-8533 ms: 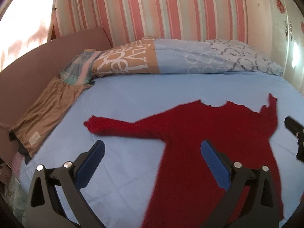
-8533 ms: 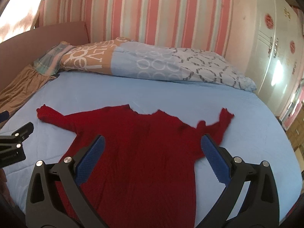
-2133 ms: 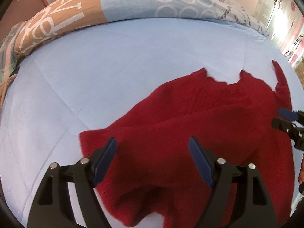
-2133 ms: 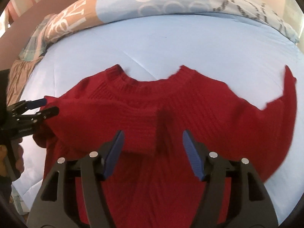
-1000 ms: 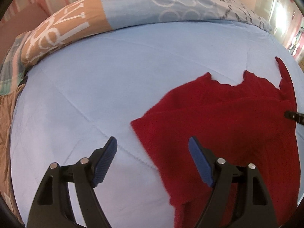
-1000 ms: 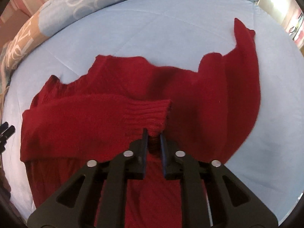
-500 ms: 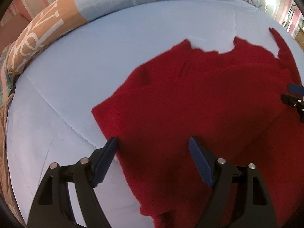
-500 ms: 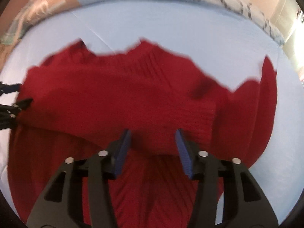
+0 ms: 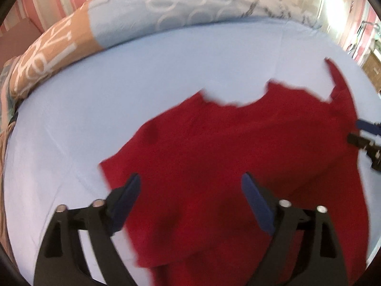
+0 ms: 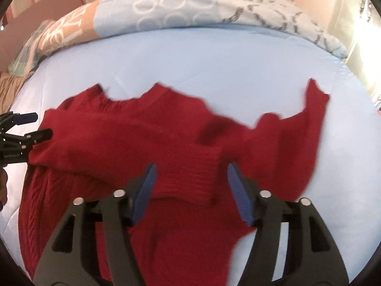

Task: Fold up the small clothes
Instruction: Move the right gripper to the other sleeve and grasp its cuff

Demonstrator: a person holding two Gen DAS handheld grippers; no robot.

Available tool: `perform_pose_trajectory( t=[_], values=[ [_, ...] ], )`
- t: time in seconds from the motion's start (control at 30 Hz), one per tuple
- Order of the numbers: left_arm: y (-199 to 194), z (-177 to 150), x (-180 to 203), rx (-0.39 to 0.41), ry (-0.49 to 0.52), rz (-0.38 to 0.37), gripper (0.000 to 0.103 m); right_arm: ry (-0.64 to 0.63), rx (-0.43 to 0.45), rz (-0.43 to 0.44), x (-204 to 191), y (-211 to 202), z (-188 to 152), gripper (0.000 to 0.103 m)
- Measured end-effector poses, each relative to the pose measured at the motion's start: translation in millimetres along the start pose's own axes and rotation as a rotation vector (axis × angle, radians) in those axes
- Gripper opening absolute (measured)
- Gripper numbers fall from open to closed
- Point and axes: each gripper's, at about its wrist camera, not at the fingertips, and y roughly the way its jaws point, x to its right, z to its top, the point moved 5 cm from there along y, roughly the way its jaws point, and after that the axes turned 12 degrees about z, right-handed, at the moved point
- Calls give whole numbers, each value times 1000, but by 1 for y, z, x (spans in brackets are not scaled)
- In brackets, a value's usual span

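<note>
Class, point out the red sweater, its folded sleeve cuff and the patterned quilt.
red sweater point(image 9: 214, 143): left wrist view, chest.
folded sleeve cuff point(image 10: 195, 174): right wrist view, ribbed end.
patterned quilt point(image 10: 166, 9): right wrist view, blue ringed section.

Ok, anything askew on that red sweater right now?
One thing: the red sweater is lopsided. One sleeve lies folded across the chest, its ribbed cuff between the opening jaws of the right gripper, not pinched. The other sleeve still sticks out over the blue sheet, unfolded.
</note>
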Motion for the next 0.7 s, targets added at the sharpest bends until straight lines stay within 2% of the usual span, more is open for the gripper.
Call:
perform_pose_trajectory(
  t=[0.13,0.27,0.5,0.7],
  values=[
    [-15,30,42,39,-36,-21,96,0,35,-67,32,-22,1,73],
    [-22,59,93,64,-58,-79,96,16,43,-105,71,-32,-1,73],
    [-14,91,163,92,-15,-76,96,50,40,-156,144,-35,1,71],
    [10,104,182,81,-2,-32,96,122,65,-190,212,-23,19,67]
  ],
)
